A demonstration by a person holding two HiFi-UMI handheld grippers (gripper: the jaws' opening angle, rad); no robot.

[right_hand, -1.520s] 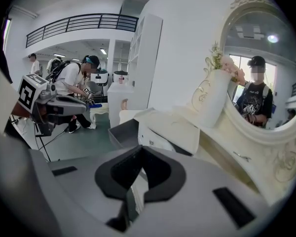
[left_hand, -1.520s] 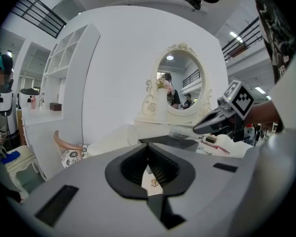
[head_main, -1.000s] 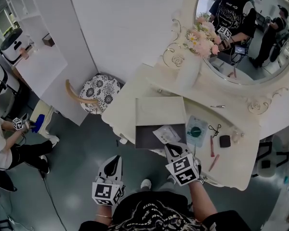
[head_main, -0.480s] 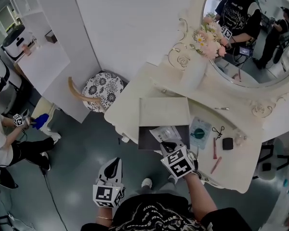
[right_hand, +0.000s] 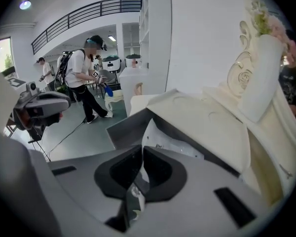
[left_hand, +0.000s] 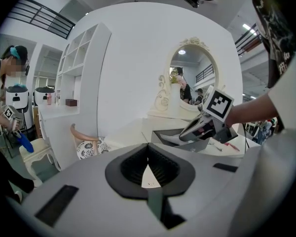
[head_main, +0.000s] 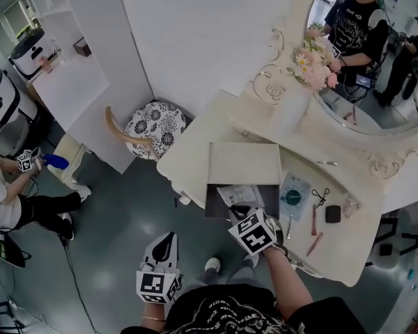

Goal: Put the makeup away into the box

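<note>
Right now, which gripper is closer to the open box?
Right. The right gripper is at the front edge of the box, shut on a clear packet inside it. The left gripper hangs over the floor, left of the table.

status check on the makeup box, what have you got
Left tongs shut, empty, clear of the dresser. Right tongs shut on white packet over the open box. Black compact, pink pencils not yet packed. Nothing in the way.
</note>
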